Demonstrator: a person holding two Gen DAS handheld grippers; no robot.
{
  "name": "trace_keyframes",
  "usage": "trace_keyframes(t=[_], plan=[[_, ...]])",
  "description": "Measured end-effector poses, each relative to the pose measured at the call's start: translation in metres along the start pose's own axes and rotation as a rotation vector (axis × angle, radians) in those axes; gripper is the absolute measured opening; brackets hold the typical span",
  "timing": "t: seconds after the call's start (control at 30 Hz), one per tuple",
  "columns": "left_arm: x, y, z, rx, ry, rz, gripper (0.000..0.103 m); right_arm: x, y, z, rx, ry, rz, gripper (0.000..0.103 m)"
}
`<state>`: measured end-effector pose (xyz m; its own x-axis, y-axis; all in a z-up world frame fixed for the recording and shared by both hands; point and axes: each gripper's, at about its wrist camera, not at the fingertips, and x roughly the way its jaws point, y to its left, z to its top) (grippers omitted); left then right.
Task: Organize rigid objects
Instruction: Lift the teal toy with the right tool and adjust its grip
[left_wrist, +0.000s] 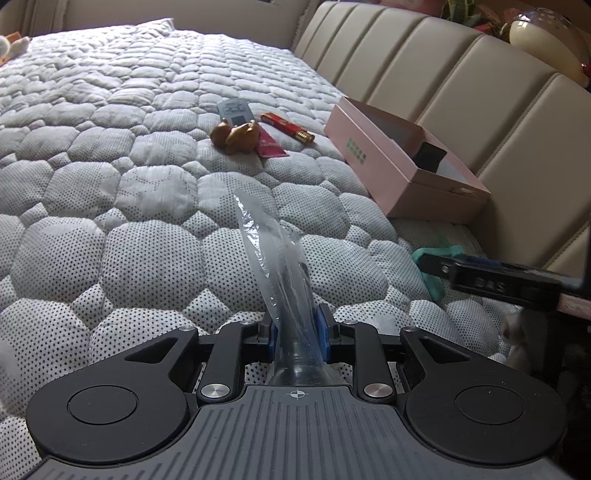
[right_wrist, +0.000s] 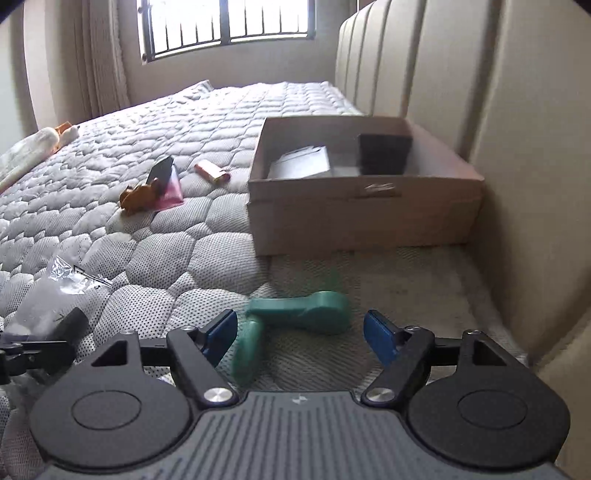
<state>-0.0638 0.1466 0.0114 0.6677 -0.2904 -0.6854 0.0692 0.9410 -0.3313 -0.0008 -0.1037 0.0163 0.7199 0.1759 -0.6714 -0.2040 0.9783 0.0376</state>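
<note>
Right gripper (right_wrist: 300, 338), jaws wide and empty, hovers over the green tool (right_wrist: 306, 314), box (right_wrist: 365, 221) at twelve o'clock; next, close on it, while the left gripper (left_wrist: 297, 330) clamps a bag (left_wrist: 273, 251).

Dark object inside crinkled clear plastic bag (left_wrist: 273, 258): identity unreadable through film. Teal-green plastic handled item (right_wrist: 303, 314): motion-blurred, kind unclear; in the left view mostly hidden behind a black gripper finger. Open pink cardboard box (right_wrist: 365, 218): contents, a black block (right_wrist: 384, 155) and white-grey packet (right_wrist: 301, 166), blurred, unidentifiable.
</note>
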Motion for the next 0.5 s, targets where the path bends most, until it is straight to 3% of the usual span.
trace_keyframes(t=[0.2,0.3,0.5], plan=[[-0.001,-0.009,-0.001,0.065,-0.026,0.029,0.024,0.015,0.007,0.003,-0.023,0.017,-0.020,0.075],[0.000,-0.009,-0.001,0.058,-0.023,0.030,0.024,0.014,0.009,0.002,-0.058,0.008,-0.043,0.070],[0.000,-0.009,-0.001,0.058,-0.022,0.031,0.024,0.006,0.006,0.003,-0.062,0.027,-0.012,0.070]])
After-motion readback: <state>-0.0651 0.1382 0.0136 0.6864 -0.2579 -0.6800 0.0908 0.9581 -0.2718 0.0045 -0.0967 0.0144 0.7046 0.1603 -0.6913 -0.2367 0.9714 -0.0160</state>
